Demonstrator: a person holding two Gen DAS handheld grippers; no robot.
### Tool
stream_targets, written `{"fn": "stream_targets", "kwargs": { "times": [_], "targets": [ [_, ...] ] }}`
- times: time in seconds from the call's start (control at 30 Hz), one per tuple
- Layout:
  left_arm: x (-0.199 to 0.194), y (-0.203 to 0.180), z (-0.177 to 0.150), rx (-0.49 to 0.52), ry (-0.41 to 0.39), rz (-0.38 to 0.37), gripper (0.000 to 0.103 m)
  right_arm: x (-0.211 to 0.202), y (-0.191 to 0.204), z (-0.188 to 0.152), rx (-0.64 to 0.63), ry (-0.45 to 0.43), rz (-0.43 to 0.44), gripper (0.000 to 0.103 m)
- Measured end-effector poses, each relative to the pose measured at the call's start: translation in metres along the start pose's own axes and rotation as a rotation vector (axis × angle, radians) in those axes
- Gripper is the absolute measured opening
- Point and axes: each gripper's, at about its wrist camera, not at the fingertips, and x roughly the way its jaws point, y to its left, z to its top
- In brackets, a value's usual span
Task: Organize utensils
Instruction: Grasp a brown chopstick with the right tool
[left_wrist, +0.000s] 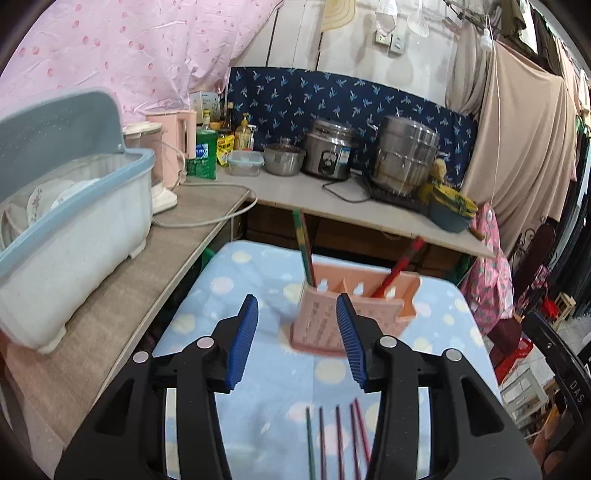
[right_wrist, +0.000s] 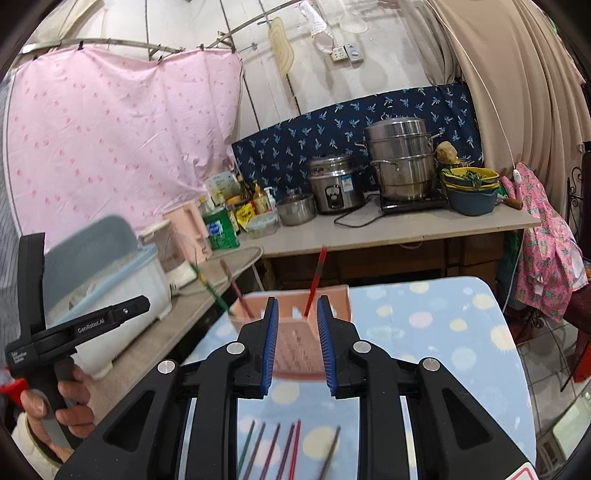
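A pink utensil holder (left_wrist: 343, 314) stands on the blue dotted cloth (left_wrist: 258, 288); it also shows in the right wrist view (right_wrist: 295, 343). A green-red chopstick (left_wrist: 304, 251) and a red chopstick (left_wrist: 400, 264) stand in it. Several loose chopsticks (left_wrist: 338, 439) lie on the cloth near me, also in the right wrist view (right_wrist: 280, 450). My left gripper (left_wrist: 297, 332) is open and empty, just short of the holder. My right gripper (right_wrist: 297, 343) is open and empty, its jaws framing the holder. The left tool's body (right_wrist: 74, 332) shows at the right view's left edge.
A white and blue dish rack (left_wrist: 70, 229) with plates stands on the left counter (left_wrist: 122, 314). The back counter (left_wrist: 314, 192) holds a rice cooker (left_wrist: 330, 151), steamer pot (left_wrist: 404, 158), bottles and bowls. Clothes hang at the right.
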Motion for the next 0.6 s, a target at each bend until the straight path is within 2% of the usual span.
{"fn": "stream_targets", "kwargs": {
  "times": [0.13,0.27,0.47,0.6],
  "targets": [
    [-0.013,0.009,-0.039,0.007,0.043,0.013,0.046,-0.022,0.012,-0.039,-0.058,0.042,-0.033,0.022],
    [-0.021,0.013,-0.080,0.041,0.089,0.056,0.047,-0.036,0.021,-0.076,-0.093,0.099,-0.056,0.023],
    [-0.030,0.020,-0.134,0.064,0.156,0.078,0.047,-0.042,0.028,-0.128,-0.105,0.193,-0.081,0.023],
    [-0.032,0.020,-0.165,0.069,0.189,0.087,0.047,-0.037,0.026,-0.160,-0.069,0.262,-0.093,0.023]
  ]
}}
